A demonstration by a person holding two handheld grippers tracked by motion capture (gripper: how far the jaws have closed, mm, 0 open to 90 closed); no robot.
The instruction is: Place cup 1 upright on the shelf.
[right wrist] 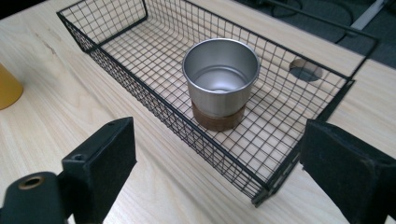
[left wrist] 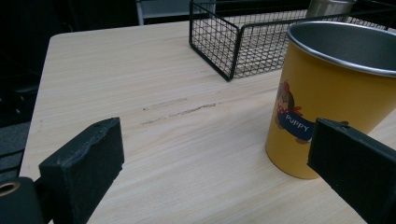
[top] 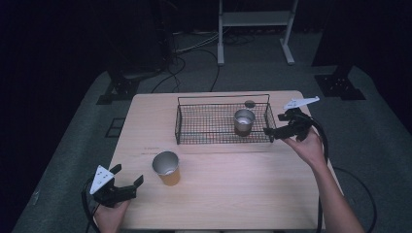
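Observation:
A yellow cup [top: 166,168] with a steel rim and a "PUPPY" picture [left wrist: 322,93] stands upright on the wooden table [top: 233,194], in front of a black wire basket [top: 194,121]. A steel cup with a brown base [top: 244,121] [right wrist: 219,79] stands upright inside the basket's right half. My left gripper [top: 128,174] [left wrist: 215,154] is open near the table's front left corner, just left of the yellow cup and apart from it. My right gripper [top: 273,124] [right wrist: 219,158] is open at the basket's right end, its jaws above the basket's near right corner [right wrist: 261,186], nothing gripped.
A round hole [top: 249,103] in the tabletop lies just behind the basket. The yellow cup's edge [right wrist: 7,88] shows at the left of the right gripper view. Beyond the table, a white stand [top: 255,29], cables and black tripod feet [top: 119,90] rest on the grey floor.

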